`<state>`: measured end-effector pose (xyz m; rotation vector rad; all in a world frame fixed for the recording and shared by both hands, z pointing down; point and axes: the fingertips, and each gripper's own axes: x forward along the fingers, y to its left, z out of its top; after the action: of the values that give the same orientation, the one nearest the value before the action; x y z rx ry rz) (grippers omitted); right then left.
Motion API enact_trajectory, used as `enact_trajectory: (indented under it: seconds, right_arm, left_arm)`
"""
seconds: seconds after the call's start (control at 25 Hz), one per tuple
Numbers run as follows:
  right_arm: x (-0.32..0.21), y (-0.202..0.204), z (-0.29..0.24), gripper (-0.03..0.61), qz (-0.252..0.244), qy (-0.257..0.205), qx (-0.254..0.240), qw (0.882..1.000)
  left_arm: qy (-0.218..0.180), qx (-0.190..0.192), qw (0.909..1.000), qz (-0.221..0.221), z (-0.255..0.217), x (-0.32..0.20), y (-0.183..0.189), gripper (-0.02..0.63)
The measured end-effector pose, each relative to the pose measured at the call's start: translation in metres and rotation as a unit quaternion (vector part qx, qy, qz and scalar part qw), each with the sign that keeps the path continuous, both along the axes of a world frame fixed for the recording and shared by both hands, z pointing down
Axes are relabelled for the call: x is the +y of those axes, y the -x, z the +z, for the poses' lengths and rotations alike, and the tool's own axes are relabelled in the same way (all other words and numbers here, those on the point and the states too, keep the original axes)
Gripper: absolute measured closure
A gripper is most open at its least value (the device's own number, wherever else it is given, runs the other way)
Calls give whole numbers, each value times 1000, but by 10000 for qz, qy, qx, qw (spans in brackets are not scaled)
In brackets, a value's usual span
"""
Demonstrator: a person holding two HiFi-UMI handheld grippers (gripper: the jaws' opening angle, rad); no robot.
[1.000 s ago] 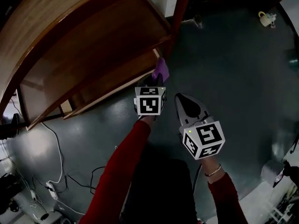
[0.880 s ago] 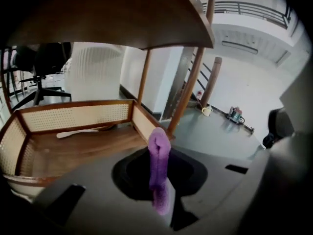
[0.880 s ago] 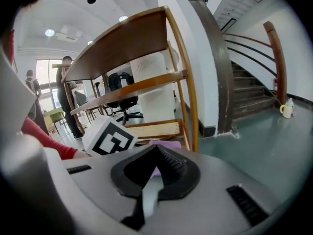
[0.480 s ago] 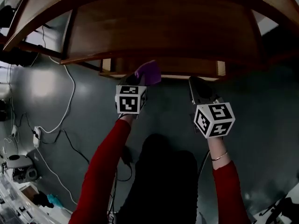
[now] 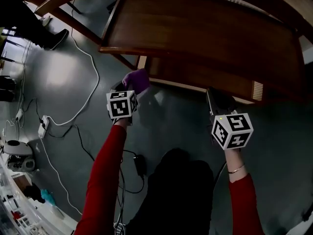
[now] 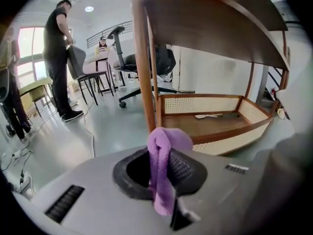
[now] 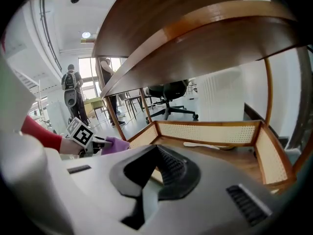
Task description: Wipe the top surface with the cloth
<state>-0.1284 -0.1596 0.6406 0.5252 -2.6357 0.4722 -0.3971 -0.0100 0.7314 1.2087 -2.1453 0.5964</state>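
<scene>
A wooden table fills the top of the head view, its top surface (image 5: pixel 205 28) above a lower shelf (image 5: pixel 195 77). My left gripper (image 5: pixel 128 88) is shut on a purple cloth (image 5: pixel 137 80) and hangs in front of the shelf's left corner, below the top. In the left gripper view the cloth (image 6: pixel 164 165) hangs folded between the jaws, with a table leg (image 6: pixel 142 58) just ahead. My right gripper (image 5: pixel 216 101) is shut with nothing in it, in front of the shelf's right part. The right gripper view shows the left gripper (image 7: pixel 87 136) with the cloth (image 7: pixel 115 144).
The lower shelf (image 6: pixel 210 124) has low rattan walls, and a flat white thing (image 6: pixel 208 115) lies on it. Cables (image 5: pixel 83 102) and a power strip (image 5: pixel 43 125) lie on the grey floor at left. A person (image 6: pixel 58 58) stands by office chairs (image 6: pixel 142 62) beyond.
The head view has swung, so the table now spans the top of the picture. Both grippers stayed low before the lower shelf, the left one still holding the cloth.
</scene>
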Motion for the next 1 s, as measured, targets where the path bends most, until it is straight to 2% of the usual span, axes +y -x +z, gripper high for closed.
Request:
enact_trajectory:
  seconds: [0.4, 0.56, 0.68, 0.76, 0.88, 1.0]
  right_arm:
    - [4, 28, 2, 568, -309, -234, -24, 9992]
    - [1, 32, 7, 568, -391, -329, 30, 9987]
    - [7, 39, 7, 568, -541, -291, 76, 9981]
    - [18, 51, 1, 566, -780, -335, 83, 9964]
    - [49, 71, -17, 566, -1361, -497, -98, 9894]
    - [75, 89, -39, 567, -1857, -683, -278, 9798]
  left_arm:
    - [-120, -68, 9988, -480, 1, 14, 30, 561]
    - [-499, 168, 9964, -661, -3, 21, 23, 561]
    - [-937, 199, 9934, -637, -32, 35, 8, 561]
    - [-1239, -24, 9909, -521, -68, 39, 2, 561]
    - [-1718, -621, 9825, -353, -136, 42, 0, 561]
    - [-2379, -1322, 9615, -373, -225, 46, 5, 561]
